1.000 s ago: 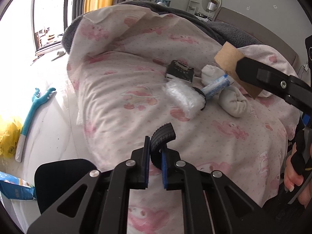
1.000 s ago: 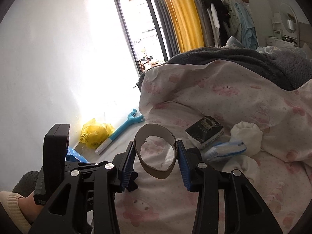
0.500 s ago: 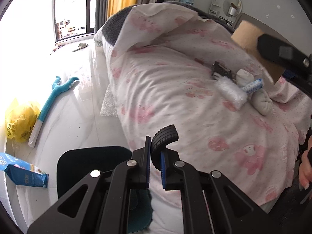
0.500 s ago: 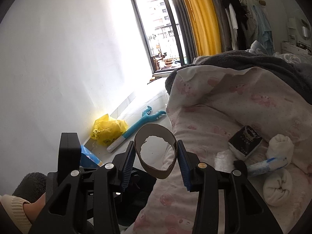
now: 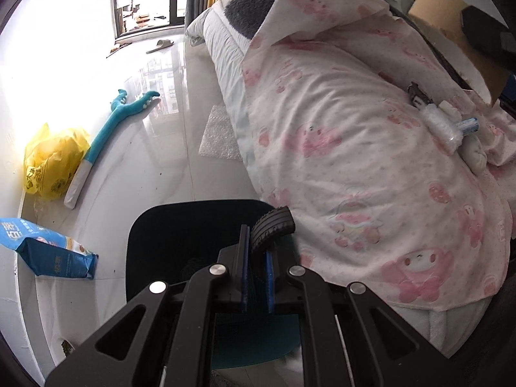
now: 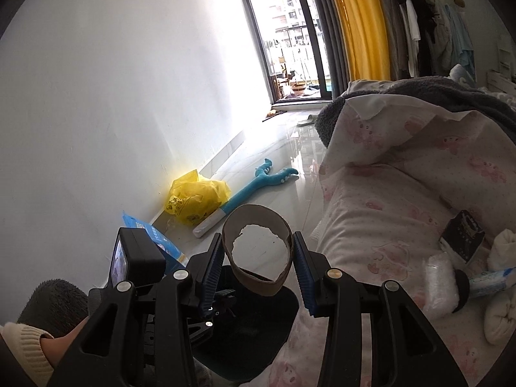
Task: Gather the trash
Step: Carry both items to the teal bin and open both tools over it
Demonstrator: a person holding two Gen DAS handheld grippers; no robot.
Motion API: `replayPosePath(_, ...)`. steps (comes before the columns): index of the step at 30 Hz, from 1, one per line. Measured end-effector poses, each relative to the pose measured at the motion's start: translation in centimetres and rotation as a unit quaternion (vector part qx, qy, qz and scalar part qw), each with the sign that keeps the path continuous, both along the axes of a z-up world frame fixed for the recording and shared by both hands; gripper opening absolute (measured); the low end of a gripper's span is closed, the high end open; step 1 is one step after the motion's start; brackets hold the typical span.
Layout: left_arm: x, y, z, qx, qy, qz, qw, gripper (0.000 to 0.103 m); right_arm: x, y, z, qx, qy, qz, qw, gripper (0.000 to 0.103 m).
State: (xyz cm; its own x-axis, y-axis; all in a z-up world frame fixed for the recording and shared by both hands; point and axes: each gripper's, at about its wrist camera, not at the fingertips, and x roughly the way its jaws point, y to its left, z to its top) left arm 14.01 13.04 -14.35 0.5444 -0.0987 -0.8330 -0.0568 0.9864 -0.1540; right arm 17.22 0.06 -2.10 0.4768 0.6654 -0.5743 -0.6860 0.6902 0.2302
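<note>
**Two bits of trash held over the dark bin**

We hold our left gripper (image 5: 256,277) tipped down toward the floor, right beside the bed. Its two blue pads are squeezed tight on a small black rubber toy tyre (image 5: 272,230). The tyre stands on its edge between the pads. Its ridged round top sticks up above the fingertips and leans a little to the right. Below and behind it we see the dark round trash bin (image 5: 167,225) on the white shiny floor (image 5: 154,161), so the tyre hangs over the bin's opening.

We hold our right gripper (image 6: 258,271) tipped down less steeply. In its own camera it sits to the right of the left gripper, above the same bin (image 6: 271,322). Its blue pads press on both sides of a brown cardboard tube ring (image 6: 258,251). The ring's hole faces the camera, and we can see the floor through it. Its short tube length runs away from us, along the fingers. The ring sits right at the fingertips, squashed a little, with torn white paper at its far edge.

A wrist in a cream knitted cuff (image 6: 22,338) shows at the lower left.

More trash lies on the pink patterned bed cover (image 5: 338,129): a clear crinkly plastic wrap (image 5: 440,125), a small black box (image 6: 462,235) and a blue and white wrapper (image 6: 490,279).
</note>
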Motion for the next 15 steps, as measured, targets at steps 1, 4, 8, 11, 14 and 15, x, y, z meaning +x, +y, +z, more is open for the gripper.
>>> replayPosePath(1,-0.1,0.5,-0.4,-0.002,0.007,0.003,1.0000,0.010,0.1,0.4,-0.1,-0.001,0.002,0.002,1.000,0.043)
replayPosePath(4,-0.4,1.9,-1.6,-0.009,0.026,0.015,0.9995,0.010,0.1,1.7,-0.5,-0.007,0.009,0.007,1.000,0.043)
replayPosePath(8,-1.0,3.7,-3.2,-0.018,0.050,0.029,0.9981,0.010,0.0,3.5,-1.4,-0.023,0.025,0.017,0.999,0.043)
replayPosePath(11,-1.4,4.6,-4.2,-0.017,0.067,0.034,0.9970,0.010,0.0,5.0,-2.2,-0.037,0.037,0.026,0.998,0.043)
replayPosePath(14,-1.8,5.4,-5.1,-0.019,0.085,0.035,0.9956,0.010,-0.1,6.1,-2.9,-0.047,0.049,0.032,0.997,0.043)
replayPosePath(15,-1.9,5.5,-5.4,-0.020,0.090,0.034,0.9951,0.010,0.0,6.4,-3.1,-0.049,0.051,0.034,0.997,0.043)
